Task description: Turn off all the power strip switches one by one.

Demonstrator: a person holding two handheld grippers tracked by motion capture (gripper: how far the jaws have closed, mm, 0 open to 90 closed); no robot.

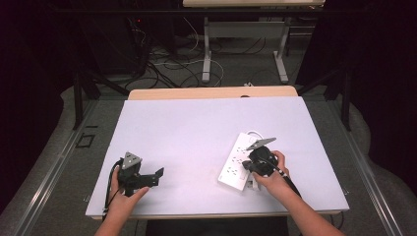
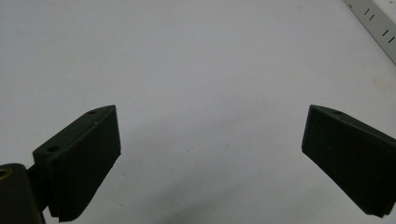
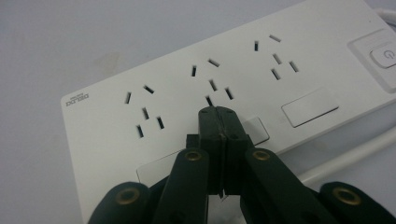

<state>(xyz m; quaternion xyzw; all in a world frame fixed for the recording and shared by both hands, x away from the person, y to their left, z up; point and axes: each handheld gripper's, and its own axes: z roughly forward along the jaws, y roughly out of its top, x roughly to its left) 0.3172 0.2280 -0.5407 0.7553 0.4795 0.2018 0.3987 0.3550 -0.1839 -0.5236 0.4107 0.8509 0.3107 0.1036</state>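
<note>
A white power strip (image 1: 235, 161) lies flat on the right half of the white mat, with three socket groups and a push switch (image 3: 385, 55) at its far end. My right gripper (image 1: 247, 167) is shut, its two jaws pressed together with nothing between them. Its tips (image 3: 218, 113) hover over the strip (image 3: 177, 100) just below the middle socket; whether they touch it I cannot tell. My left gripper (image 1: 158, 176) rests low at the front left, far from the strip. Its jaws (image 2: 212, 116) stand wide open over bare mat.
The strip's white cable (image 3: 348, 156) runs along its near side. One corner of the strip (image 2: 379, 24) shows at the upper right of the left gripper view. The mat (image 1: 196, 128) covers a wooden table (image 1: 211, 92). Beyond it are floor cables and another table's legs (image 1: 207, 59).
</note>
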